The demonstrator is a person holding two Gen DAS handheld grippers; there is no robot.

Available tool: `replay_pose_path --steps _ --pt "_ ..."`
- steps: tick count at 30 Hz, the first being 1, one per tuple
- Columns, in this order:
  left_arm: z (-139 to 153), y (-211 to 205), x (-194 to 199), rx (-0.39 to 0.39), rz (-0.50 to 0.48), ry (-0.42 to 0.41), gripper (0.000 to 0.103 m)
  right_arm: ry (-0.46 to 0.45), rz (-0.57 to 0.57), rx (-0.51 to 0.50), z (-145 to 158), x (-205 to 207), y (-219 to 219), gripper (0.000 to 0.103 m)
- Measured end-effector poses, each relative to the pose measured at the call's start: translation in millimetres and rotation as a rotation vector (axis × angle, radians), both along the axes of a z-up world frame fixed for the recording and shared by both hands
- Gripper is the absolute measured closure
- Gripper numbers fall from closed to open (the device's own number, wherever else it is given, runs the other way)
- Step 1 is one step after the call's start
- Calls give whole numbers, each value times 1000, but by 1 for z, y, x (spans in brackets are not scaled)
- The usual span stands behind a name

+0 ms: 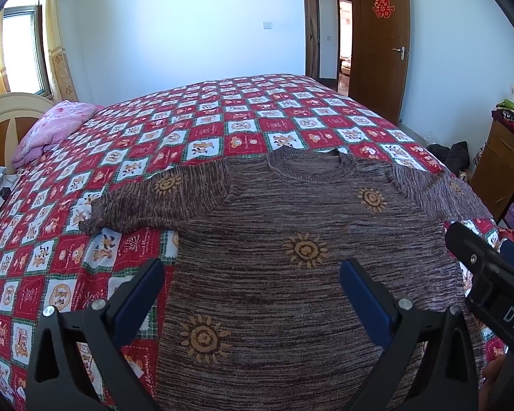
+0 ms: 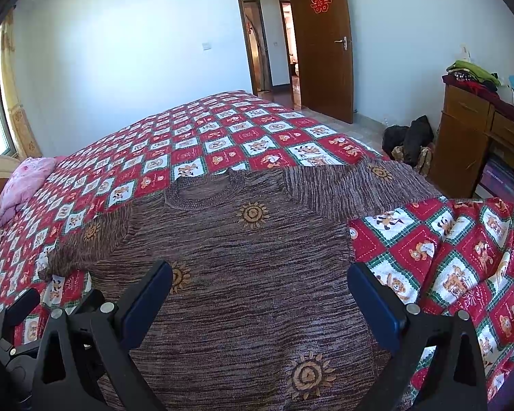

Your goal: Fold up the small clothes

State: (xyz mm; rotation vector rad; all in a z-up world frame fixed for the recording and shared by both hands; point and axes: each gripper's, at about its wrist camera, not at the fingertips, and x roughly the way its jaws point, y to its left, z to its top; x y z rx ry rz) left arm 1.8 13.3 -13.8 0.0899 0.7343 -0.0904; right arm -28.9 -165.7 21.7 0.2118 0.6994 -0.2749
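- Lying flat on the checkered bedspread (image 1: 250, 126), front up: brown knit sweater (image 1: 291, 239), sleeves spread to either side.
- Pointing its neckline (image 1: 311, 166) away toward the far bed edge, hem nearest; long axis running sleeve tip to sleeve tip, across the view.
- Hovering over the lower body, spread wide and gripping nothing: left gripper (image 1: 252, 291) and right gripper (image 2: 260, 294).
- Judging the fold not yet begun; likely best pinching one sleeve (image 1: 147, 202) near its cuff, drawing it inward across the chest, keeping the knit smooth.

Home bedroom: bed (image 1: 222, 120), pillow (image 1: 48, 130).
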Motion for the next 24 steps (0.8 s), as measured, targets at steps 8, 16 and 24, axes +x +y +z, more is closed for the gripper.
replay_pose_path --steps 8,16,24 --pt "-6 -3 8 4 -1 24 0 13 -5 10 -5 5 -4 1" --pt "-23 1 27 -43 -37 84 0 43 -7 49 -17 21 -24 1" --pt "-23 16 92 -45 12 48 0 -5 -92 174 19 48 -138 1"
